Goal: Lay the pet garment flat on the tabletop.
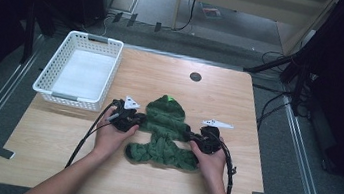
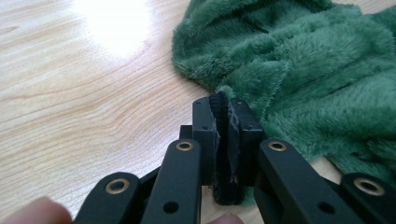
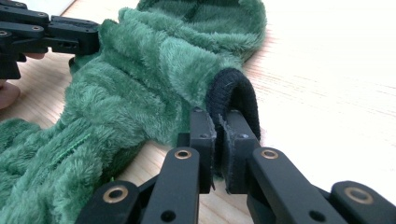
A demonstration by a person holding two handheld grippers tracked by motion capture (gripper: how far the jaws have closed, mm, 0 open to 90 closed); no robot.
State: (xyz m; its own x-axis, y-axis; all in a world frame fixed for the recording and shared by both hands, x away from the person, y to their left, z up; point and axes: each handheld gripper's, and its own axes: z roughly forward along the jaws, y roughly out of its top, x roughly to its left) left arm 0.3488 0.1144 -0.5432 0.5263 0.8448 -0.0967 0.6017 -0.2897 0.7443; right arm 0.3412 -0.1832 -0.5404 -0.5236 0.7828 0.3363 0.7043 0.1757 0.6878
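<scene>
Wooden table [image 1: 238,111], green fleece garment [image 1: 165,126], black cuffs pinched in both grippers' closed fingers [image 2: 205,121]

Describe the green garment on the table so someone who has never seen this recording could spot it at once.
On the wooden table, right of the white basket, lies the green garment between the person's two hands. It is fuzzy, dark green, hooded, with black cuffs, one pinched by the left gripper and one by the right gripper. Nothing else there is soft or green.

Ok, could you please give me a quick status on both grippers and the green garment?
Left gripper shut on fluffy green fleece garment's black cuff. Right gripper shut likewise. Nothing in the way.
</scene>
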